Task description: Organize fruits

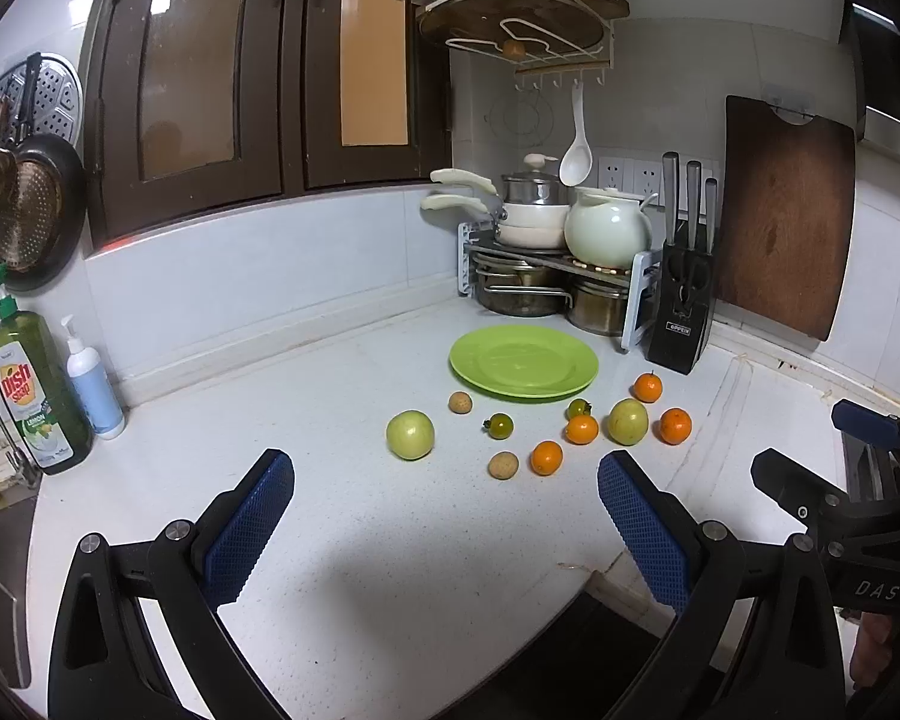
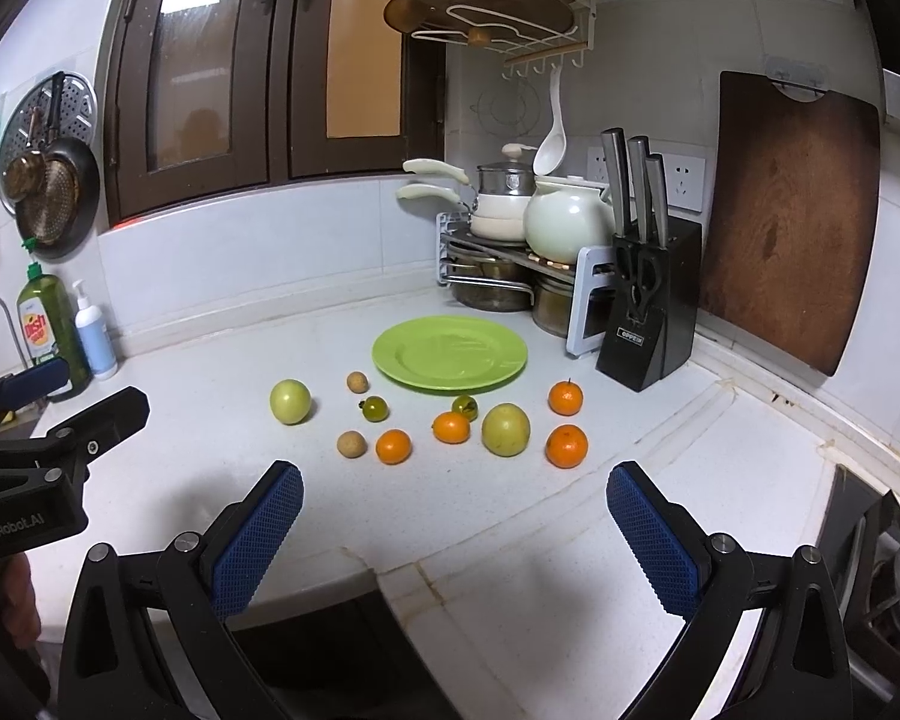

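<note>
Round lime-green plastic plate (image 1: 523, 363) sits bare on the white speckled countertop (image 1: 342, 528), in front of the pot rack.

Fruit scattered loose on the counter just before the plate:
- four small oranges (image 2: 566, 445)
- two pale green round fruits (image 2: 505, 429), one well off to the plate's left (image 1: 410, 434)
- two dark green tomatoes (image 1: 500, 425)
- two small tan-brown round fruits (image 1: 503, 465)

None touches the plate.

Left gripper (image 1: 447, 525): blue pads spread wide, holding nothing, hovering short of the fruit.
Right gripper (image 2: 456, 531): likewise spread, empty.

Black knife block (image 2: 651, 324) stands right of the plate.
</note>
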Demonstrator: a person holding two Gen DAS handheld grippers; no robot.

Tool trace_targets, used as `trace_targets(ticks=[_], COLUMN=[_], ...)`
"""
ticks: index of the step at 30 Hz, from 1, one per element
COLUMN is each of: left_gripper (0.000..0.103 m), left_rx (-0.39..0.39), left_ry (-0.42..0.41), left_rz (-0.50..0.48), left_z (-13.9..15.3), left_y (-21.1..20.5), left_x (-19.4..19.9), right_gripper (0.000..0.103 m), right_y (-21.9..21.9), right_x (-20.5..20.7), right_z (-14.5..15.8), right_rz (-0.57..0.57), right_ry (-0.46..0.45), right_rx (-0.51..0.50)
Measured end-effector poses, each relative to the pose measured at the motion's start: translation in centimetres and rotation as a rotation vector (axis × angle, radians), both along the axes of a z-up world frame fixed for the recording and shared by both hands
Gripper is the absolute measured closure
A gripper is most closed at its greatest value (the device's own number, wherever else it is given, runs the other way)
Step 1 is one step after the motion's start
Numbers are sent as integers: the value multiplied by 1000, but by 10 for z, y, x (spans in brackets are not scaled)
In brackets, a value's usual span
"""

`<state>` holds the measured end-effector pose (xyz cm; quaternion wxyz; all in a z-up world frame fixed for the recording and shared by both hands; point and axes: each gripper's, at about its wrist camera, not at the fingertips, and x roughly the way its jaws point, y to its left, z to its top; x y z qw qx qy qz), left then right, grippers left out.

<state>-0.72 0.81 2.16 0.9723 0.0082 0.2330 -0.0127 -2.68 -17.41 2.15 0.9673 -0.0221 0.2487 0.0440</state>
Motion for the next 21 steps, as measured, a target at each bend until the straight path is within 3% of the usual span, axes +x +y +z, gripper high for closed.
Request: trace_targets(ticks=[7, 17, 21], left_gripper=[0, 0, 2], left_rx=[6, 2, 65], left_ry=[20, 83, 72], left_rz=[-8, -96, -121], left_z=[-5, -23, -32], left_y=[2, 9, 9], left_x=[18, 58, 77], right_gripper=[1, 1, 1], right_y=[4, 18, 24], right_x=[12, 46, 67], right_z=[-5, -16, -25], right_rz=[11, 32, 40], right_ry=[15, 51, 80], right_rx=[-3, -10, -14])
